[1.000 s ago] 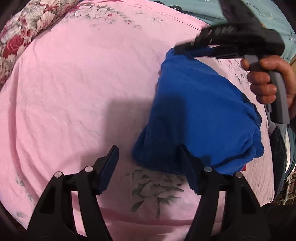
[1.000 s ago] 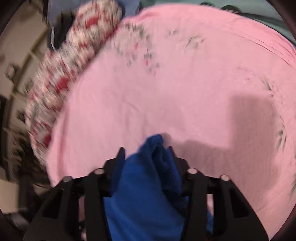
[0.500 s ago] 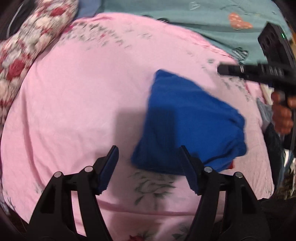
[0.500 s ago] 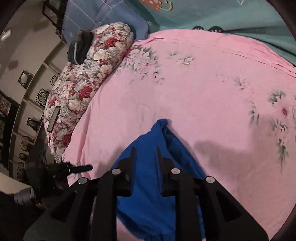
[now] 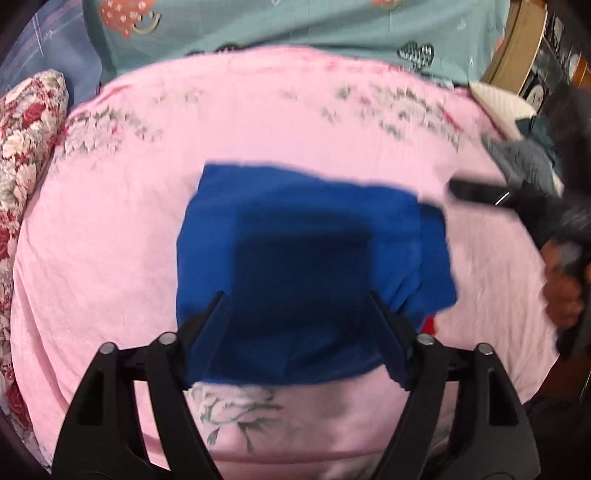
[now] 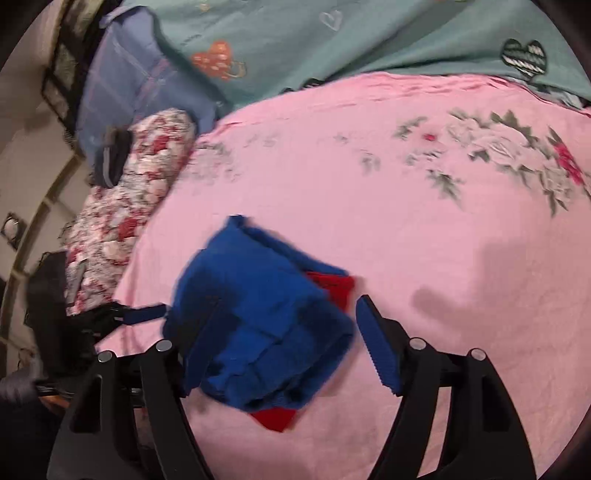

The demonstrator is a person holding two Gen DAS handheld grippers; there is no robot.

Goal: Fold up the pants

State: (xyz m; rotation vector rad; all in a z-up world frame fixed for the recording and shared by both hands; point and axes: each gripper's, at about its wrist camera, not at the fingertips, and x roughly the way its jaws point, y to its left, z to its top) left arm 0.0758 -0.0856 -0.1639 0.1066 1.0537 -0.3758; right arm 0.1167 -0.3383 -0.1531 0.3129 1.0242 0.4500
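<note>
The blue pants (image 5: 306, 266) lie folded into a compact block on the pink floral bedsheet (image 5: 110, 229). A red part shows at their right edge. My left gripper (image 5: 303, 332) is open above the near edge of the pants and holds nothing. In the right wrist view the pants (image 6: 258, 325) lie low at the left with red fabric (image 6: 334, 286) sticking out. My right gripper (image 6: 284, 339) is open over them and empty. The right gripper also shows blurred in the left wrist view (image 5: 480, 192), right of the pants.
A red floral pillow (image 5: 22, 147) lies along the bed's left side. A teal blanket (image 5: 295, 26) and a blue pillow (image 6: 129, 85) lie at the far edge. Grey clothes (image 5: 524, 158) sit at the far right. Shelves stand left of the bed (image 6: 22, 166).
My right gripper let go of the pants, opened wide and drew back. The pants now lie flat on the sheet. My left gripper moved over their near edge, still open.
</note>
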